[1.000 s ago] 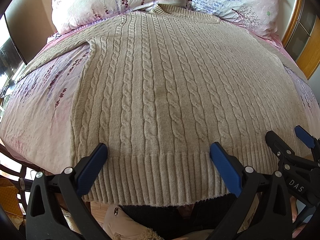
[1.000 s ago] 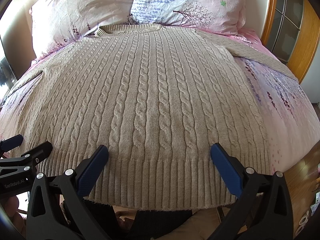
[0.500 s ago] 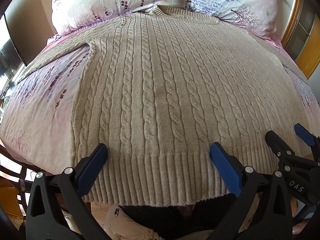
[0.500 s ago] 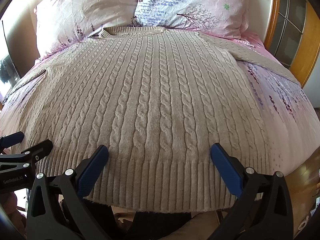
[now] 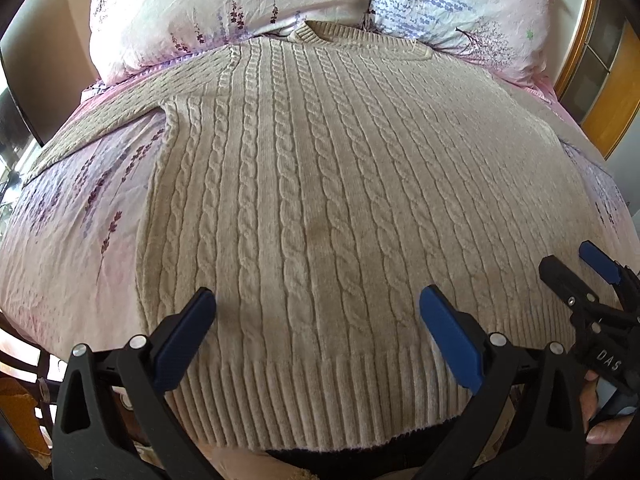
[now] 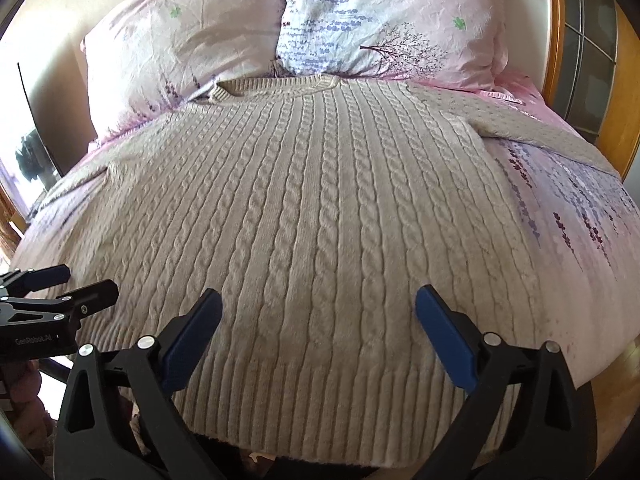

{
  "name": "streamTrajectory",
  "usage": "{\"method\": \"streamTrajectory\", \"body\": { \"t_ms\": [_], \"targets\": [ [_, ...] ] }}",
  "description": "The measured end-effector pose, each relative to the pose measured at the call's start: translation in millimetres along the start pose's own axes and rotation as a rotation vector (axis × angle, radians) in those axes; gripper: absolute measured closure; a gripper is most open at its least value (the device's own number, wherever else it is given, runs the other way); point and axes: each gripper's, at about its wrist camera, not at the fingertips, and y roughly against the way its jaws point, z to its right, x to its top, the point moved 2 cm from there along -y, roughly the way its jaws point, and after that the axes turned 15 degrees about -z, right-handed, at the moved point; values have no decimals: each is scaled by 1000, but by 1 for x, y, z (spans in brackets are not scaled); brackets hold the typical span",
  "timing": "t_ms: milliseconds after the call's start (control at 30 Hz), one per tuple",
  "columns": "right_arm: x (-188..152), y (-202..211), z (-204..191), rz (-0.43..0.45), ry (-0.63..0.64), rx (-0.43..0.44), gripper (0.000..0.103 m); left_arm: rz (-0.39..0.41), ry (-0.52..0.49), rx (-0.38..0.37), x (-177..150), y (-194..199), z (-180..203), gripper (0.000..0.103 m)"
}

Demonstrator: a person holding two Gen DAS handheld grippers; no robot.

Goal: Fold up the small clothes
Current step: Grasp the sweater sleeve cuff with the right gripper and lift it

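Note:
A beige cable-knit sweater [image 5: 320,180] [image 6: 320,200] lies flat on the bed, neck toward the pillows and ribbed hem at the near edge. My left gripper [image 5: 316,300] is open just above the left half of the hem, its blue pads apart with only knit below them. My right gripper [image 6: 318,300] hovers over the right half of the hem. Its jaws are closing but still wide, and nothing is pinched between them. Each gripper shows in the other's view: the right gripper [image 5: 568,256] at the right edge, the left gripper [image 6: 88,278] at the left edge.
Two floral pillows [image 6: 180,40] [image 6: 400,20] lean at the head of the bed. Pink flowered sheet [image 5: 60,220] [image 6: 580,220] shows on both sides of the sweater. A wooden frame [image 6: 580,80] with glass panes rises at the right. The sleeves spread out sideways.
The right wrist view has tipped upward, showing more of the pillows, and its fingers stand slightly closer together. The left gripper's tips now reach a little farther past the ribbed hem.

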Motion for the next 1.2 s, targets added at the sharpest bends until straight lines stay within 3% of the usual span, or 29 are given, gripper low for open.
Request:
{"method": "streamTrajectory", "body": {
  "t_ms": [133,200,333,500,633,833,1000,1100,1200],
  "targets": [
    [39,20,58,70,-147,53,10,93,3,-2,26,13,-14,2],
    [60,30,95,118,-235,26,13,169,3,-6,40,23,-23,2],
    [100,38,193,171,-475,-8,22,296,16,-93,64,34,-44,2],
    [110,21,311,158,-883,41,38,296,67,-81,94,28,-67,2],
    [107,4,368,135,-1063,20,51,302,78,-74,107,26,-79,2],
    [109,-8,402,154,-1137,-3,65,323,78,-61,118,24,-85,2],
    [115,-12,420,168,-1169,-5,79,317,115,-124,123,18,-94,2],
    [120,-16,422,161,-1149,-50,94,317,132,-147,124,15,-100,2],
    [128,-6,412,190,-1085,-98,95,338,137,-152,124,17,-105,2]
  ]
}}
